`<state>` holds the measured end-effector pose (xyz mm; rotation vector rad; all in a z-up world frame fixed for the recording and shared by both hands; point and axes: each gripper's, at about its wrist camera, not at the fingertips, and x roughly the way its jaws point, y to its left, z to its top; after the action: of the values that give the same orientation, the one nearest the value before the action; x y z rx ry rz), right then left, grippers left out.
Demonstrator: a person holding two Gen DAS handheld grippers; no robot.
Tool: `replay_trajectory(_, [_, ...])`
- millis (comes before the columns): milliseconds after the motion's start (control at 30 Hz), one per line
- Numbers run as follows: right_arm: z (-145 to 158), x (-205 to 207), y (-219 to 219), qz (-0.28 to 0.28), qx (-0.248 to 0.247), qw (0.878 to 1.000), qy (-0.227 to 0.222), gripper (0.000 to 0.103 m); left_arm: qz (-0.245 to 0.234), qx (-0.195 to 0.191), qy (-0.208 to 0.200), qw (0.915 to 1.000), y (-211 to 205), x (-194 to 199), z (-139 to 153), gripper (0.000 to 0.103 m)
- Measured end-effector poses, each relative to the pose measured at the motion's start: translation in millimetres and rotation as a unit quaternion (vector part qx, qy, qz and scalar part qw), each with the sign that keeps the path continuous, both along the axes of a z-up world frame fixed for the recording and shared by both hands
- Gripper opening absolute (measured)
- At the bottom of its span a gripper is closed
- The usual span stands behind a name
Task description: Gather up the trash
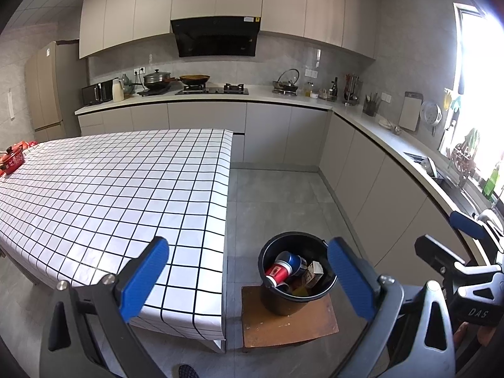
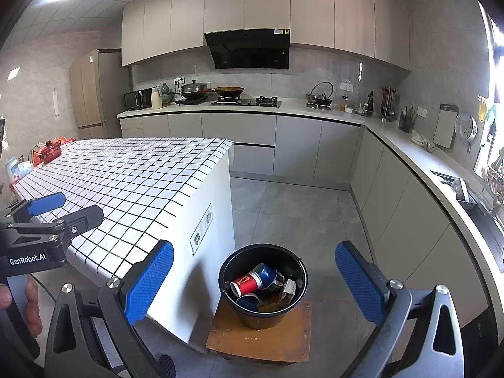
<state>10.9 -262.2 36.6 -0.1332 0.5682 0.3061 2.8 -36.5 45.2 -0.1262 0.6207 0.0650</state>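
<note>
Kitchen with grey floor tiles and pale cabinets, seen from two hand-held grippers looking forward. Nearest, at the bottom of each view, the left gripper [image 1: 247,278] and the right gripper [image 2: 253,280] both hold their blue-padded fingers spread wide apart, gripping nothing. Between the fingers, at lower centre, a black bucket [image 1: 277,299] stands on a small brown wooden stool [image 1: 288,324], just beside the end of a table [image 1: 126,189] covered in a white cloth with a black grid. Inside the bucket lies the collected trash: a red paper cup [image 1: 277,272], a blue cup [image 1: 293,260], a small carton [image 1: 313,272] and darker scraps that are hard to make out. The near stretch of table shows no litter, so the collecting looks largely done; only a red pot [image 1: 12,159] and a few packets remain at the far left end, and whether those count as trash cannot be told. Both grippers hover raised and level above the bucket, side by side, each visible at the edge of the other's view. Farther back, a counter carries a stove [image 1: 214,89], pans and a microwave.
</note>
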Motion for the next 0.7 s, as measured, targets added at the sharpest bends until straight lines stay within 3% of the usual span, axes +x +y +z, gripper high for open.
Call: replay_trajectory(700, [1.0, -4.0, 3.2, 0.005, -0.001, 1.0, -0.004, 0.103, 0.006, -0.002, -0.001, 1.0, 0.7, -5.5, -0.2, 0.101])
